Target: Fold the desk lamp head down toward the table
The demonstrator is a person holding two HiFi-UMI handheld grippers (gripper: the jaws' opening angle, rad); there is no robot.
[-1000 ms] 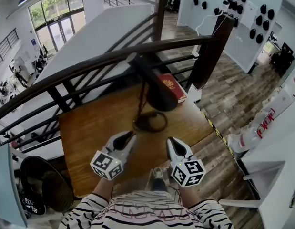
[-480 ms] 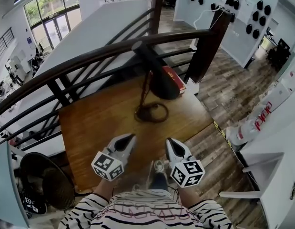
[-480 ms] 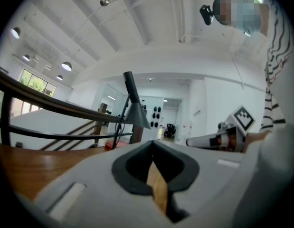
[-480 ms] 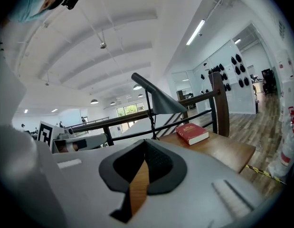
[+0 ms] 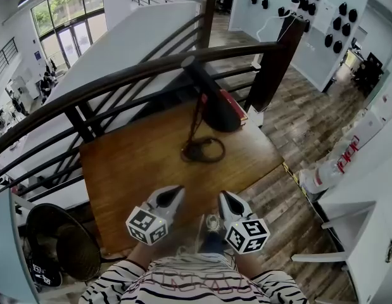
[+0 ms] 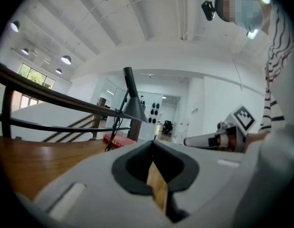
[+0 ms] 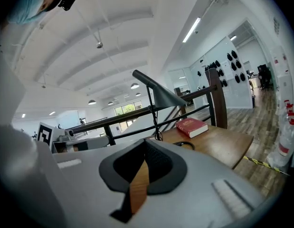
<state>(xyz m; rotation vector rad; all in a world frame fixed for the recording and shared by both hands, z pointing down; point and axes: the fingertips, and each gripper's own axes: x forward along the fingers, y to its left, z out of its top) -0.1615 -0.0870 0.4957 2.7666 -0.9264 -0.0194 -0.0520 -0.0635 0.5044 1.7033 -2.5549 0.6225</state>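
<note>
Lamp head (image 5: pixel 221 111) is judged light, stiff-hinged, best gripped at the shade neck; left gripper (image 5: pixel 176 189) and right gripper (image 5: pixel 224 195) are pressed together, empty.

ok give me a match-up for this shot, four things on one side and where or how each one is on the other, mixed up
Things:
1. desk lamp head
2. red book
3. left gripper
4. black fan

Place or state:
a. lies flat at the far right corner of the table
b. shut, with nothing between its jaws
c. up on its arm, not folded down
d. off the table, past its left edge and lower down

Pairs: 1-c, 2-a, 3-b, 4-d
</note>
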